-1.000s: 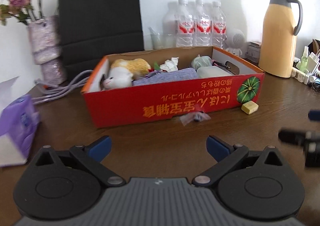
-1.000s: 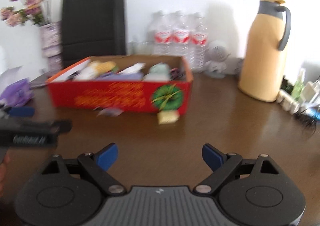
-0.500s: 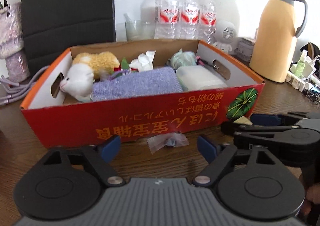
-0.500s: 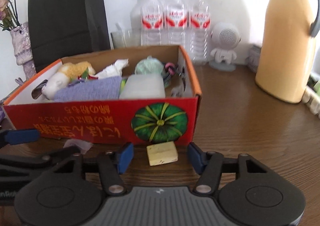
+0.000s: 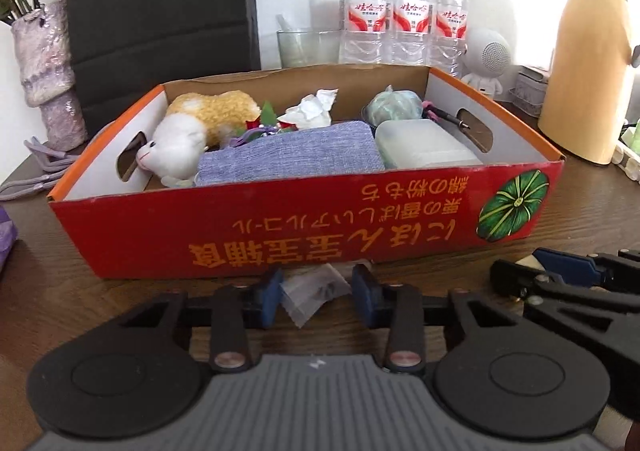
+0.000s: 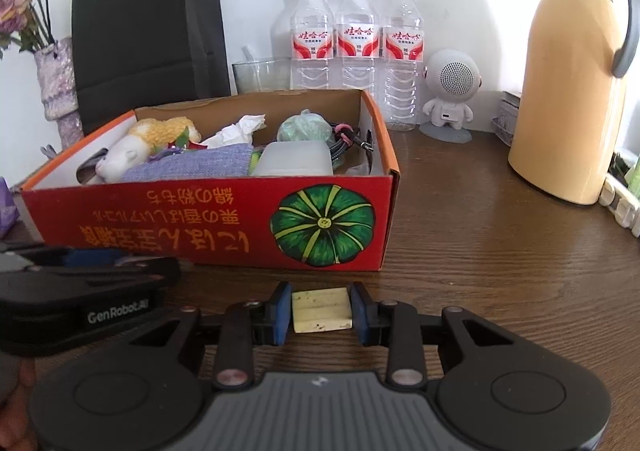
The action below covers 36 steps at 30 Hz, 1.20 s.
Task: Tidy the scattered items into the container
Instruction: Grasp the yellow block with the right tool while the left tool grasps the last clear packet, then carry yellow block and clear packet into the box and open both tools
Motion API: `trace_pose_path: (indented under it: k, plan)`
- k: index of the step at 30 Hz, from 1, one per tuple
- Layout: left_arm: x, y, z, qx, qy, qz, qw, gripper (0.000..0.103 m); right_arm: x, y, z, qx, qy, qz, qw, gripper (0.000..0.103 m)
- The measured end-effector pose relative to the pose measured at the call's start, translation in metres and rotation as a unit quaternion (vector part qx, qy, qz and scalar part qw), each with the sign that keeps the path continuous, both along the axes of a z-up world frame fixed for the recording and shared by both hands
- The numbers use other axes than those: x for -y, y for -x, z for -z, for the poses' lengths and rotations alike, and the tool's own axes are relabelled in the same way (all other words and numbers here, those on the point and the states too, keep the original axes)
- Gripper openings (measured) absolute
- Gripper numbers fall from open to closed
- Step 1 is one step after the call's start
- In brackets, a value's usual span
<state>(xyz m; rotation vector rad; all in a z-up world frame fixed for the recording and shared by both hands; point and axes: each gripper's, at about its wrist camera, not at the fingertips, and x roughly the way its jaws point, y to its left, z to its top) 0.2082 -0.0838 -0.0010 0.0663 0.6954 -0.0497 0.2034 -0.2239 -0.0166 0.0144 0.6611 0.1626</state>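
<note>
Two jaws are closing: left hand-held gripper (image 5: 316, 297) around a clear wrapper (image 5: 311, 293), right hand-held gripper (image 6: 320, 311) pinching a yellow block (image 6: 321, 309), both before the red box (image 6: 200, 227) on the desk (image 6: 500, 251).

Left tool (image 5: 316, 297) closing around clear wrapper (image 5: 314, 291) on table (image 5: 60, 291), before red box (image 5: 280, 227).
</note>
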Motion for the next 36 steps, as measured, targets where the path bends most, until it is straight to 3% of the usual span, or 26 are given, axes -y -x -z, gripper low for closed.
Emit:
trace_pose_path:
  k: [3, 7, 19, 27, 31, 36]
  plan:
    - [0.0, 0.008, -0.001, 0.001, 0.0, -0.003, 1.0, 0.035, 0.004, -0.001, -0.002, -0.005, -0.012, 0.002, 1.0, 0.03]
    - [-0.005, 0.021, -0.005, -0.004, 0.004, -0.005, 1.0, 0.018, 0.005, -0.001, -0.001, -0.005, -0.012, 0.008, 1.0, 0.03]
    - [-0.042, 0.081, -0.017, 0.003, 0.017, -0.018, 0.9997, 0.017, -0.008, 0.009, 0.0, 0.003, 0.02, -0.012, 1.0, 0.03]
    - [-0.049, 0.129, -0.022, 0.026, 0.004, 0.004, 0.9996, 0.017, -0.022, 0.051, -0.001, 0.002, 0.008, -0.088, 0.996, 0.03]
    - [-0.052, 0.137, -0.022, 0.035, 0.008, 0.017, 0.9992, 0.017, -0.02, 0.085, -0.005, 0.025, -0.018, -0.124, 0.992, 0.03]
    - [-0.055, 0.148, -0.029, 0.066, 0.016, 0.014, 0.9976, 0.017, -0.027, 0.123, -0.02, 0.097, 0.003, -0.141, 0.985, 0.03]
